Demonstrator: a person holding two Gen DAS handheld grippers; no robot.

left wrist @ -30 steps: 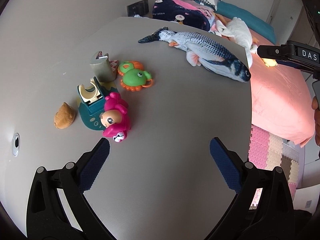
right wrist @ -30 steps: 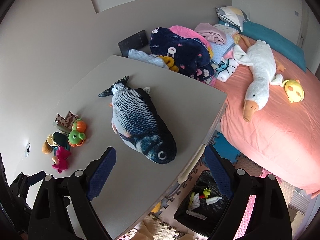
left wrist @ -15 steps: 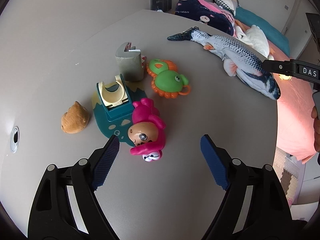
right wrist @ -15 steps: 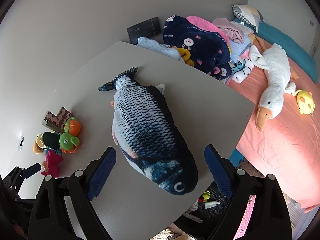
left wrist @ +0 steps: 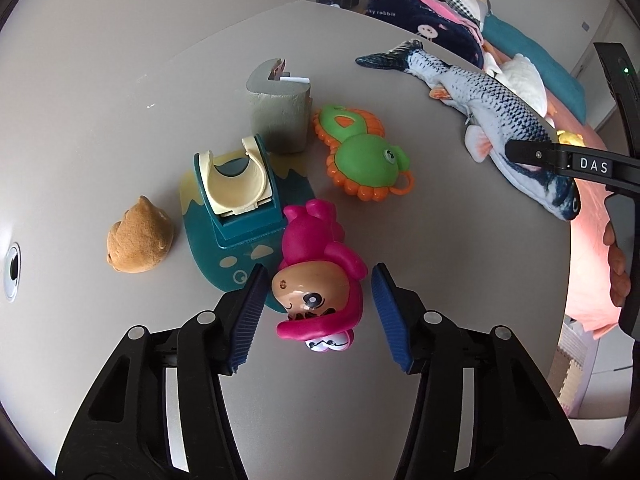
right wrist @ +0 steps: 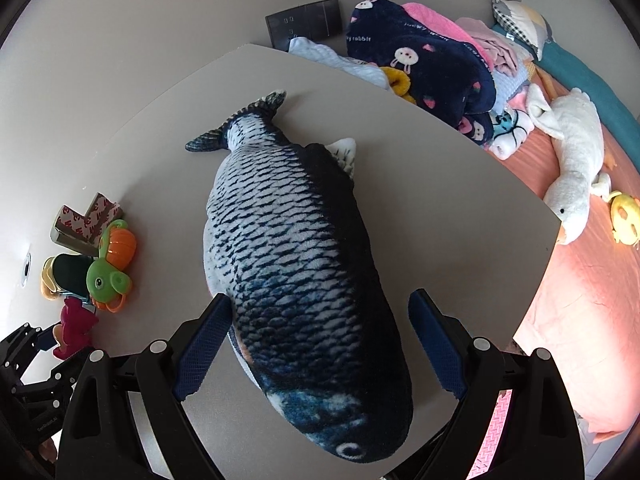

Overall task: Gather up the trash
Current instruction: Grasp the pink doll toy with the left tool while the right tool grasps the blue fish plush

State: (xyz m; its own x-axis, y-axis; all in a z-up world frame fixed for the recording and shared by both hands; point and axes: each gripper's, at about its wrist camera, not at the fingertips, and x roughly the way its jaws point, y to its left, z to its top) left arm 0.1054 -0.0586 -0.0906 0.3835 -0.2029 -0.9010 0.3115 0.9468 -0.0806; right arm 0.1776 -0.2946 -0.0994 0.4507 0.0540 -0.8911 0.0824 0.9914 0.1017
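Note:
A pink doll [left wrist: 320, 280] lies on the grey table [left wrist: 280, 400] beside a teal toy holder [left wrist: 236, 216]. My left gripper [left wrist: 318, 316] is open, its pads on either side of the doll's head, apart from it. A plush fish [right wrist: 300, 272] lies along the table near the right edge. My right gripper [right wrist: 320, 344] is open and straddles the fish's body near the head; I cannot tell if the left pad touches it. The fish also shows in the left wrist view [left wrist: 492, 104].
A green turtle toy [left wrist: 360, 156], a grey block [left wrist: 280, 112] and a brown plush lump [left wrist: 138, 236] lie around the doll. A bed [right wrist: 580, 320] with a white goose plush [right wrist: 572, 164] and piled blankets [right wrist: 424, 56] lies beyond the table's right edge.
Both grippers have moved forward and down. The left one now brackets the doll's head. The right one now straddles the fish, which fills its view.

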